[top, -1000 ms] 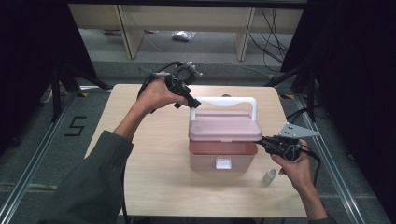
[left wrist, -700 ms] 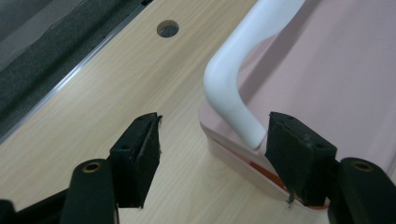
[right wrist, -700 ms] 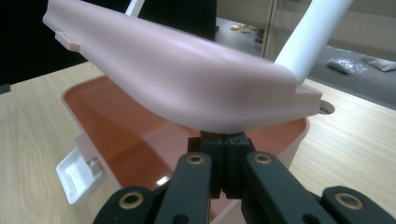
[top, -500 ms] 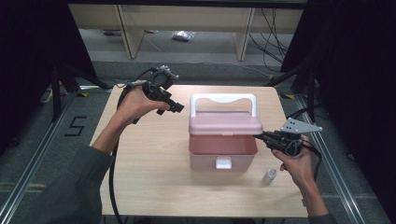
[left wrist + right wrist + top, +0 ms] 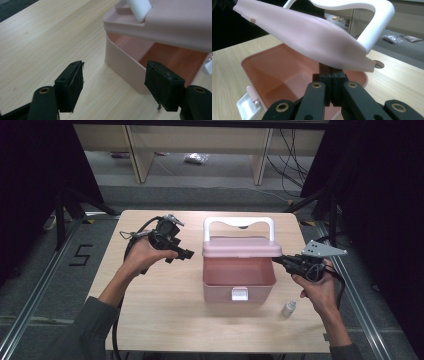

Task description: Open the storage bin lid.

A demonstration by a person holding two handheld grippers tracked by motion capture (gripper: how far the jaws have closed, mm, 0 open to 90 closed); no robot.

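A pink box (image 5: 239, 279) stands mid-table with its lid (image 5: 240, 247) raised off the front rim and its white handle (image 5: 239, 222) upright. My right gripper (image 5: 276, 261) is shut, its tips tucked under the lid's right edge. In the right gripper view the joined jaws of the right gripper (image 5: 331, 72) sit just beneath the lid (image 5: 312, 35), above the empty inside of the box (image 5: 287, 72). My left gripper (image 5: 186, 254) hangs open left of the box, holding nothing. In its own view the left gripper (image 5: 113, 90) faces the box wall (image 5: 122, 62).
A small white bottle (image 5: 288, 308) stands on the table at the front right of the box. A white latch (image 5: 239, 293) hangs open on the box's front. A cable hole (image 5: 378, 64) lies in the tabletop behind the box. Shelving stands beyond the table.
My left gripper has left the white handle and drawn back to the left, open. The right gripper stays at the lid's right edge, and the lid now stands raised.
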